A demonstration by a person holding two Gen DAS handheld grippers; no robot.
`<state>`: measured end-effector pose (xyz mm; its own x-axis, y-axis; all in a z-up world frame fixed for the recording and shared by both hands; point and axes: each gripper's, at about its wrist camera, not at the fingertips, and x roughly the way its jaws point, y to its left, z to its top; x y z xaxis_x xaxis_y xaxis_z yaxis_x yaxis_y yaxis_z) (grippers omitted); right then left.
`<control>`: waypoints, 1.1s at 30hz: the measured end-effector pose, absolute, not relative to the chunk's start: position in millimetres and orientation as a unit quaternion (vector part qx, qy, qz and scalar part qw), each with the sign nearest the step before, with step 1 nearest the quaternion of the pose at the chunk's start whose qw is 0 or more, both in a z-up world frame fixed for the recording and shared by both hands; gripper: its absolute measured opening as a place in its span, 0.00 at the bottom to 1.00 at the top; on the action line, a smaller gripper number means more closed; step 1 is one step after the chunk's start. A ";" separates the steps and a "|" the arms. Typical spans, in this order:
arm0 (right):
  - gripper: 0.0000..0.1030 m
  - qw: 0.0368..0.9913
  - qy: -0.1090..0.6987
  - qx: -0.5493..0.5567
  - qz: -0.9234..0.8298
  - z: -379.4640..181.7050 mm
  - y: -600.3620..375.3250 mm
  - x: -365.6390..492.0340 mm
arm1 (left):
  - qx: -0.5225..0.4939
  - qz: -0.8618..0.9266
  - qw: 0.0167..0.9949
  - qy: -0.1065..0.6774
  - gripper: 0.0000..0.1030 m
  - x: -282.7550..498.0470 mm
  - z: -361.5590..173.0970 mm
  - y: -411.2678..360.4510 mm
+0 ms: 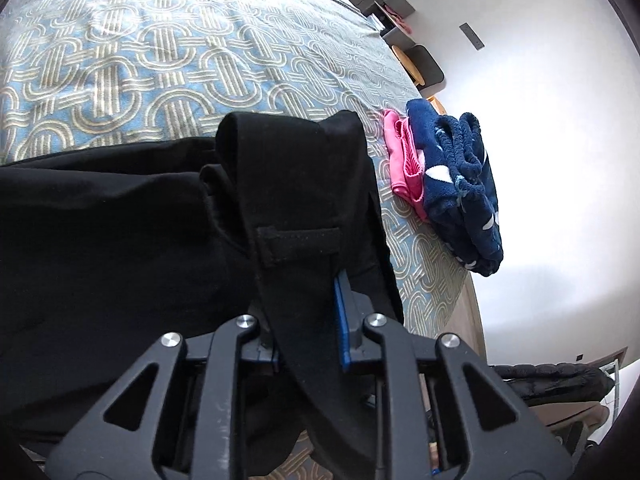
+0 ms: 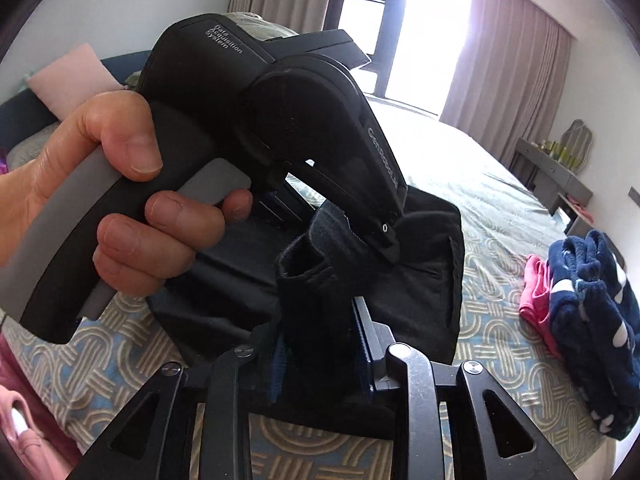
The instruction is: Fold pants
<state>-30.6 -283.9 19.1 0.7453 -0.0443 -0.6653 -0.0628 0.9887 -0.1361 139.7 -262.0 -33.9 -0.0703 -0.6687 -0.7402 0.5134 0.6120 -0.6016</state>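
The black pants [image 1: 120,232] lie across a bed with a blue and beige patterned cover [image 1: 168,52]. My left gripper [image 1: 308,320] is shut on the pants' waistband, near a belt loop [image 1: 298,244], and holds it lifted off the bed. My right gripper [image 2: 320,344] is shut on another part of the black pants [image 2: 424,280], close beside the left one. In the right wrist view the left gripper's body [image 2: 280,120] and the hand holding it [image 2: 120,200] fill the upper left and hide part of the pants.
A folded navy fleece garment [image 1: 460,184] and a pink garment [image 1: 404,160] lie at the bed's right edge; they also show in the right wrist view [image 2: 592,320]. A grey shelf [image 2: 556,176], curtains and a window stand beyond the bed. A pink pillow [image 2: 72,76] lies at the head.
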 end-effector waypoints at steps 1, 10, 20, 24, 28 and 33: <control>0.44 0.931 0.359 -0.061 0.019 22.0 -287.5 -33.0 | -0.057 -0.435 0.684 0.583 0.22 139.2 -32.0 -259.8; 0.61 0.932 0.345 0.102 0.030 42.6 -356.7 -50.5 | 0.000 -0.418 0.728 0.543 0.20 138.5 -14.2 -238.2; 0.61 0.895 0.405 0.189 -0.025 8.6 -387.2 -26.8 | -0.003 -0.401 0.742 0.537 0.19 148.7 1.3 -204.4; 0.61 0.893 0.408 0.184 -0.036 2.5 -385.0 -17.7 | -0.026 -0.406 0.738 0.538 0.19 159.2 22.1 -191.4; 0.61 0.900 0.404 0.161 -0.021 6.6 -368.7 -14.4 | -0.036 -0.401 0.763 0.506 0.12 170.7 51.6 -161.2; 0.61 0.898 0.411 0.157 -0.006 6.2 -359.4 0.2 | -0.048 -0.363 0.772 0.520 0.13 188.6 34.2 -133.6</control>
